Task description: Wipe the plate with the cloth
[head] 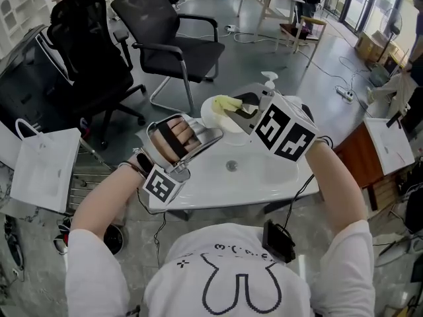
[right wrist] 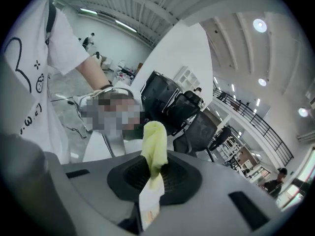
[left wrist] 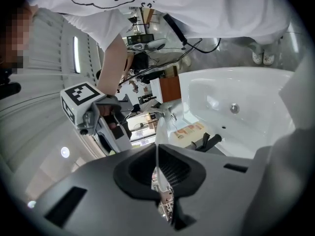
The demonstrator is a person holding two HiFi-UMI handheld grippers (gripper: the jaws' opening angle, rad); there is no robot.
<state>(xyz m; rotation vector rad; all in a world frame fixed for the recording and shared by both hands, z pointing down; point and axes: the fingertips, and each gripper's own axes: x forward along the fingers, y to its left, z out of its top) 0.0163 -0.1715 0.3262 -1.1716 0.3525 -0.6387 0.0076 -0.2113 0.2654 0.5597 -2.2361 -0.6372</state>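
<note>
**Plate gripped on edge above the basin, cloth meeting its face**

The white moulded sink basin (head: pixel 277 177) is filling the middle of the head view, and nothing is lying in it except its round metal drain (head: pixel 230 166). A white pump bottle (head: pixel 267 88) is standing at the basin's far rim, its contents not showing. Just above centre, the round white plate (head: pixel 213 113) is standing on edge. The left gripper (head: pixel 210 135) is clenching it by the thin rim alone. The right gripper (head: pixel 248 115) is pinching a bunched yellow cloth (head: pixel 229 103), which seems to be touching the plate's upper right. A hard push from the cloth risks levering the rim out of the jaws, dropping the plate into the basin, or tugging the small fold of cloth free
</note>
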